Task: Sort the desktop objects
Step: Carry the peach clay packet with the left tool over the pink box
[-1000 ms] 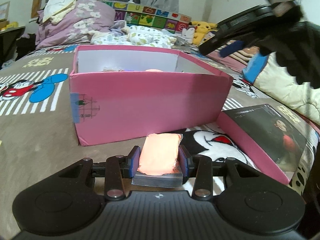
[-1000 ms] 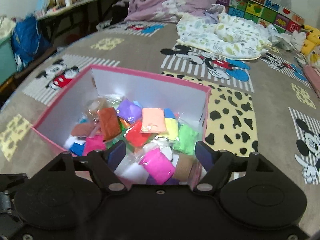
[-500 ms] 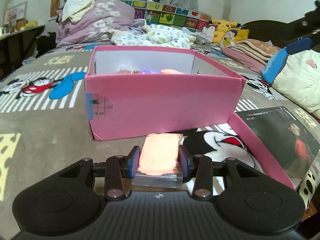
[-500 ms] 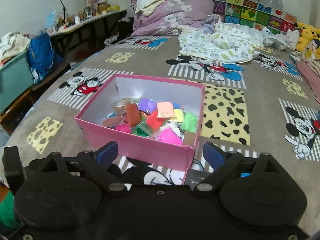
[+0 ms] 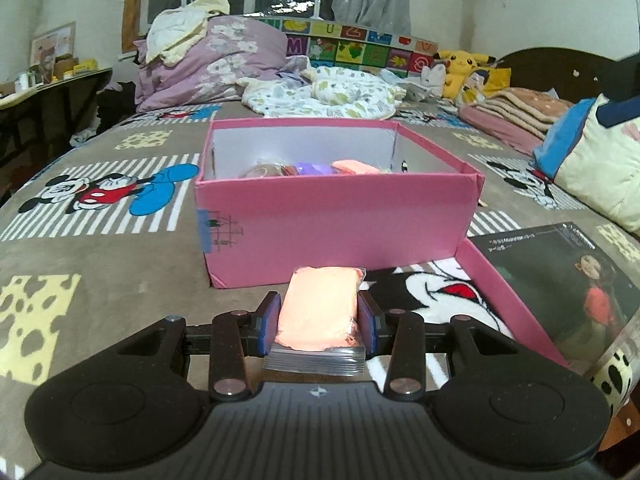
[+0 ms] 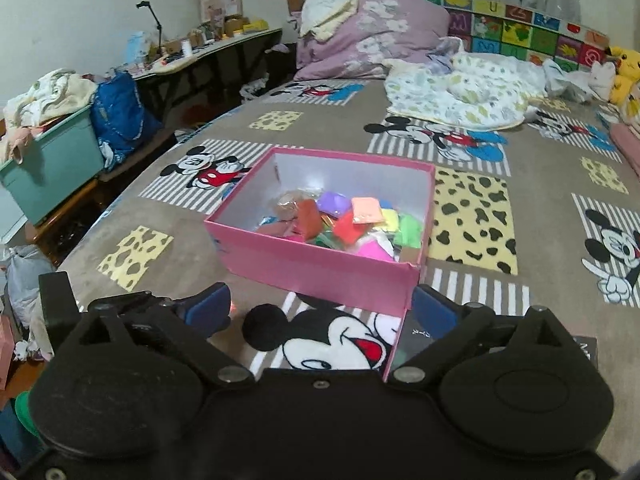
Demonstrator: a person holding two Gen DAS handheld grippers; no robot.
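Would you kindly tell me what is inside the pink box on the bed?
The pink box holds a heap of small bagged clay packets: purple, peach, orange, brown, yellow, green and magenta. Whatever lies under the heap, and along the near wall, is hidden.

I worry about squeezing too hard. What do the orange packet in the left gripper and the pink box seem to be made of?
The orange packet looks like soft clay or foam in a clear glossy plastic bag: rounded bulge, shiny crimped end. The pink box seems matte paper-covered cardboard: flat creased walls, white inside.
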